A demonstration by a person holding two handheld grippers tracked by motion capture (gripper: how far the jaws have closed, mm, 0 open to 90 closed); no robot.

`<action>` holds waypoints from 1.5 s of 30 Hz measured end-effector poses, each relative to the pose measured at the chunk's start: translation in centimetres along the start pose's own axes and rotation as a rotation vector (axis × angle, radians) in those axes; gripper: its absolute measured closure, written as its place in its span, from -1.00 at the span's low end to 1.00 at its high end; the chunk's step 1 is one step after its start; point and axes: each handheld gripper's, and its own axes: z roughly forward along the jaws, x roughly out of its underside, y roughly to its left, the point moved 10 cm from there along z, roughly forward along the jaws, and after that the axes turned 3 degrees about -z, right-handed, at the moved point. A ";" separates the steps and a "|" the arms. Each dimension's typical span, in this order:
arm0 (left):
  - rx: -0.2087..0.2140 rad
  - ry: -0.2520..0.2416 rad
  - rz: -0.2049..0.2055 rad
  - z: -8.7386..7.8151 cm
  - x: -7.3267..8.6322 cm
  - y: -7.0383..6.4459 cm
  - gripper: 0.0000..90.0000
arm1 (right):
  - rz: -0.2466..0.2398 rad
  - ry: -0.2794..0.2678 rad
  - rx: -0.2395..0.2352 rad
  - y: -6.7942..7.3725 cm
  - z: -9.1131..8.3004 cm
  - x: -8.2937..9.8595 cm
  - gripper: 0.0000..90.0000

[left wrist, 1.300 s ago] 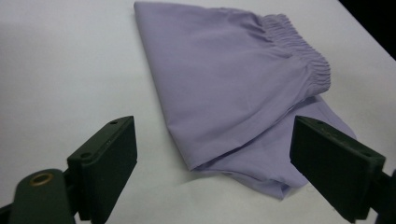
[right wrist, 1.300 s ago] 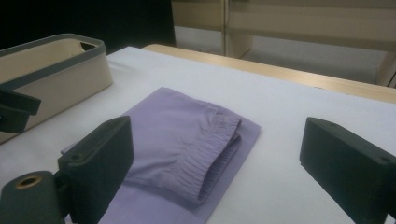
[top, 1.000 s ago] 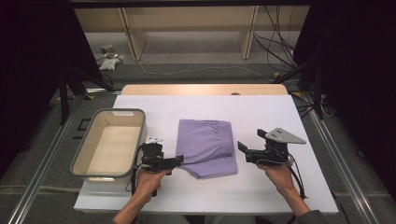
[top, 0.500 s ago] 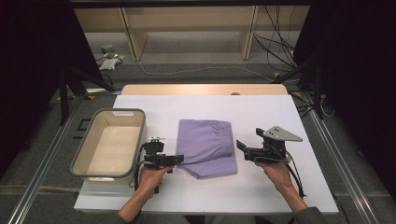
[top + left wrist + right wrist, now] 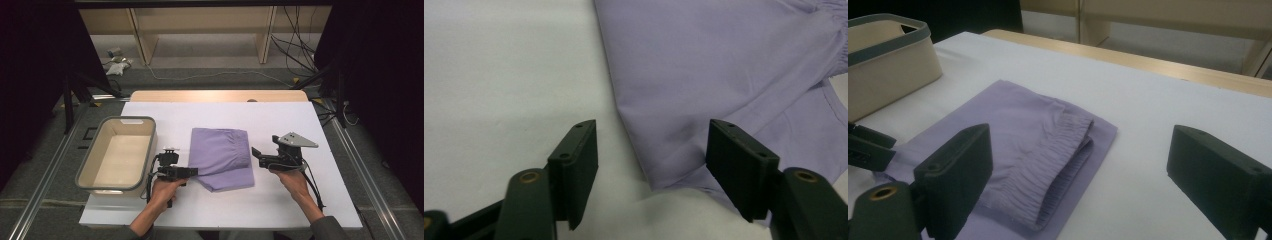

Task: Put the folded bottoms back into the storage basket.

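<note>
Holding two grippers over one white table (image 5: 300,200), I count one folded purple garment (image 5: 222,155) in the middle and one empty beige bin (image 5: 117,152) to its left. My left gripper (image 5: 192,171) stands wide open, gripping nothing, its jaws straddling the garment's near left corner. My right gripper (image 5: 256,154), also wide open and empty, sits just right of the garment.

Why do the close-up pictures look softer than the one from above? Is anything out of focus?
In the left gripper view, the near jaws blur slightly while the purple cloth stays fairly sharp; in the right gripper view, jaws and far shelves look soft; the high view is evenly lit on the table, dark at the sides.
</note>
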 end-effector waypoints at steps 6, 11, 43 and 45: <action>0.049 0.022 -0.014 0.1 0.3 -0.5 0.16 | 0.008 0.005 -0.002 -0.1 0.4 0.1 -0.71; 0.059 0.026 -0.012 0.2 0.4 -0.5 0.38 | 0.032 0.025 -0.032 -0.2 1.0 0.3 -0.69; 0.074 -0.012 0.046 -0.5 -0.2 -0.9 0.93 | 0.145 0.454 -0.082 -3.2 12.2 1.7 -0.70; 0.076 -0.015 0.046 -0.5 -0.3 -1.0 0.93 | 0.158 0.452 -0.094 -3.2 12.7 1.6 -0.71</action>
